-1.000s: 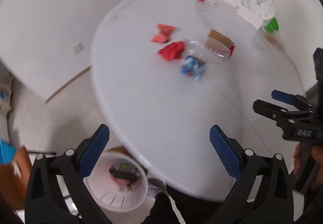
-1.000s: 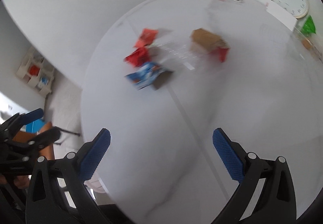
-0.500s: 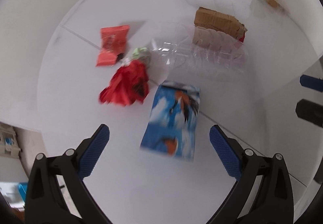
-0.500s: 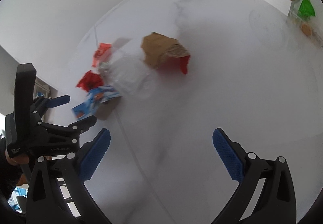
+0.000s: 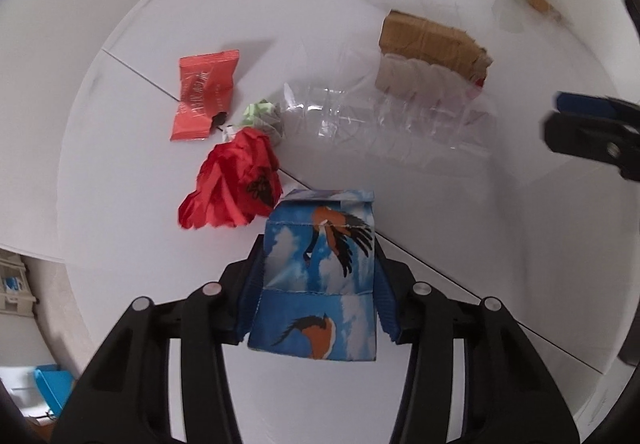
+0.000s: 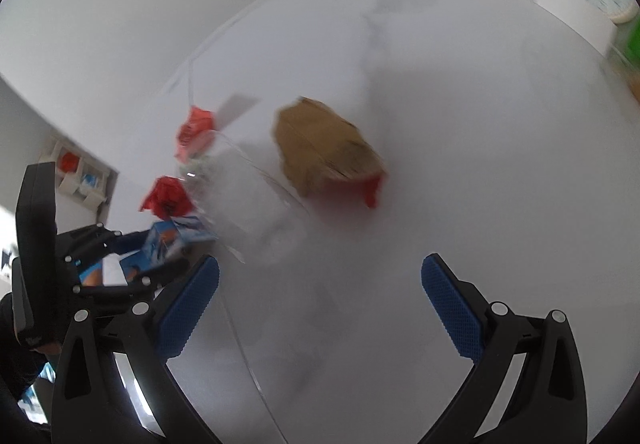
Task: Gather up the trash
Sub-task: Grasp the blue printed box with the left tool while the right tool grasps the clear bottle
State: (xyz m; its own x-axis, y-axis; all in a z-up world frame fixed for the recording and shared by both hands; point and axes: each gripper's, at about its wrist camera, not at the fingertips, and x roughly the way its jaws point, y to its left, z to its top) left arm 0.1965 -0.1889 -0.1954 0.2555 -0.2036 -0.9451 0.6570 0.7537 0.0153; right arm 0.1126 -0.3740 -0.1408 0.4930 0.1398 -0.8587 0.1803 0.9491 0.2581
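We find the blue bird-print carton [image 5: 320,276] lying on the white table [image 5: 460,244], clamped across its width by the left gripper [image 5: 318,284], whose jaws have just been closing onto it. The carton is soft and creased; in our judgement it may buckle or slip free when lifted. Touching the carton's far left corner lies a crumpled red wrapper [image 5: 234,180], which may be dragged along. Beyond the carton lie a clear plastic bottle [image 5: 380,120], a flat red packet [image 5: 204,100] and a brown cardboard piece [image 5: 432,40]. The right gripper [image 6: 320,308] hovers right of the carton, jaws apart and empty.
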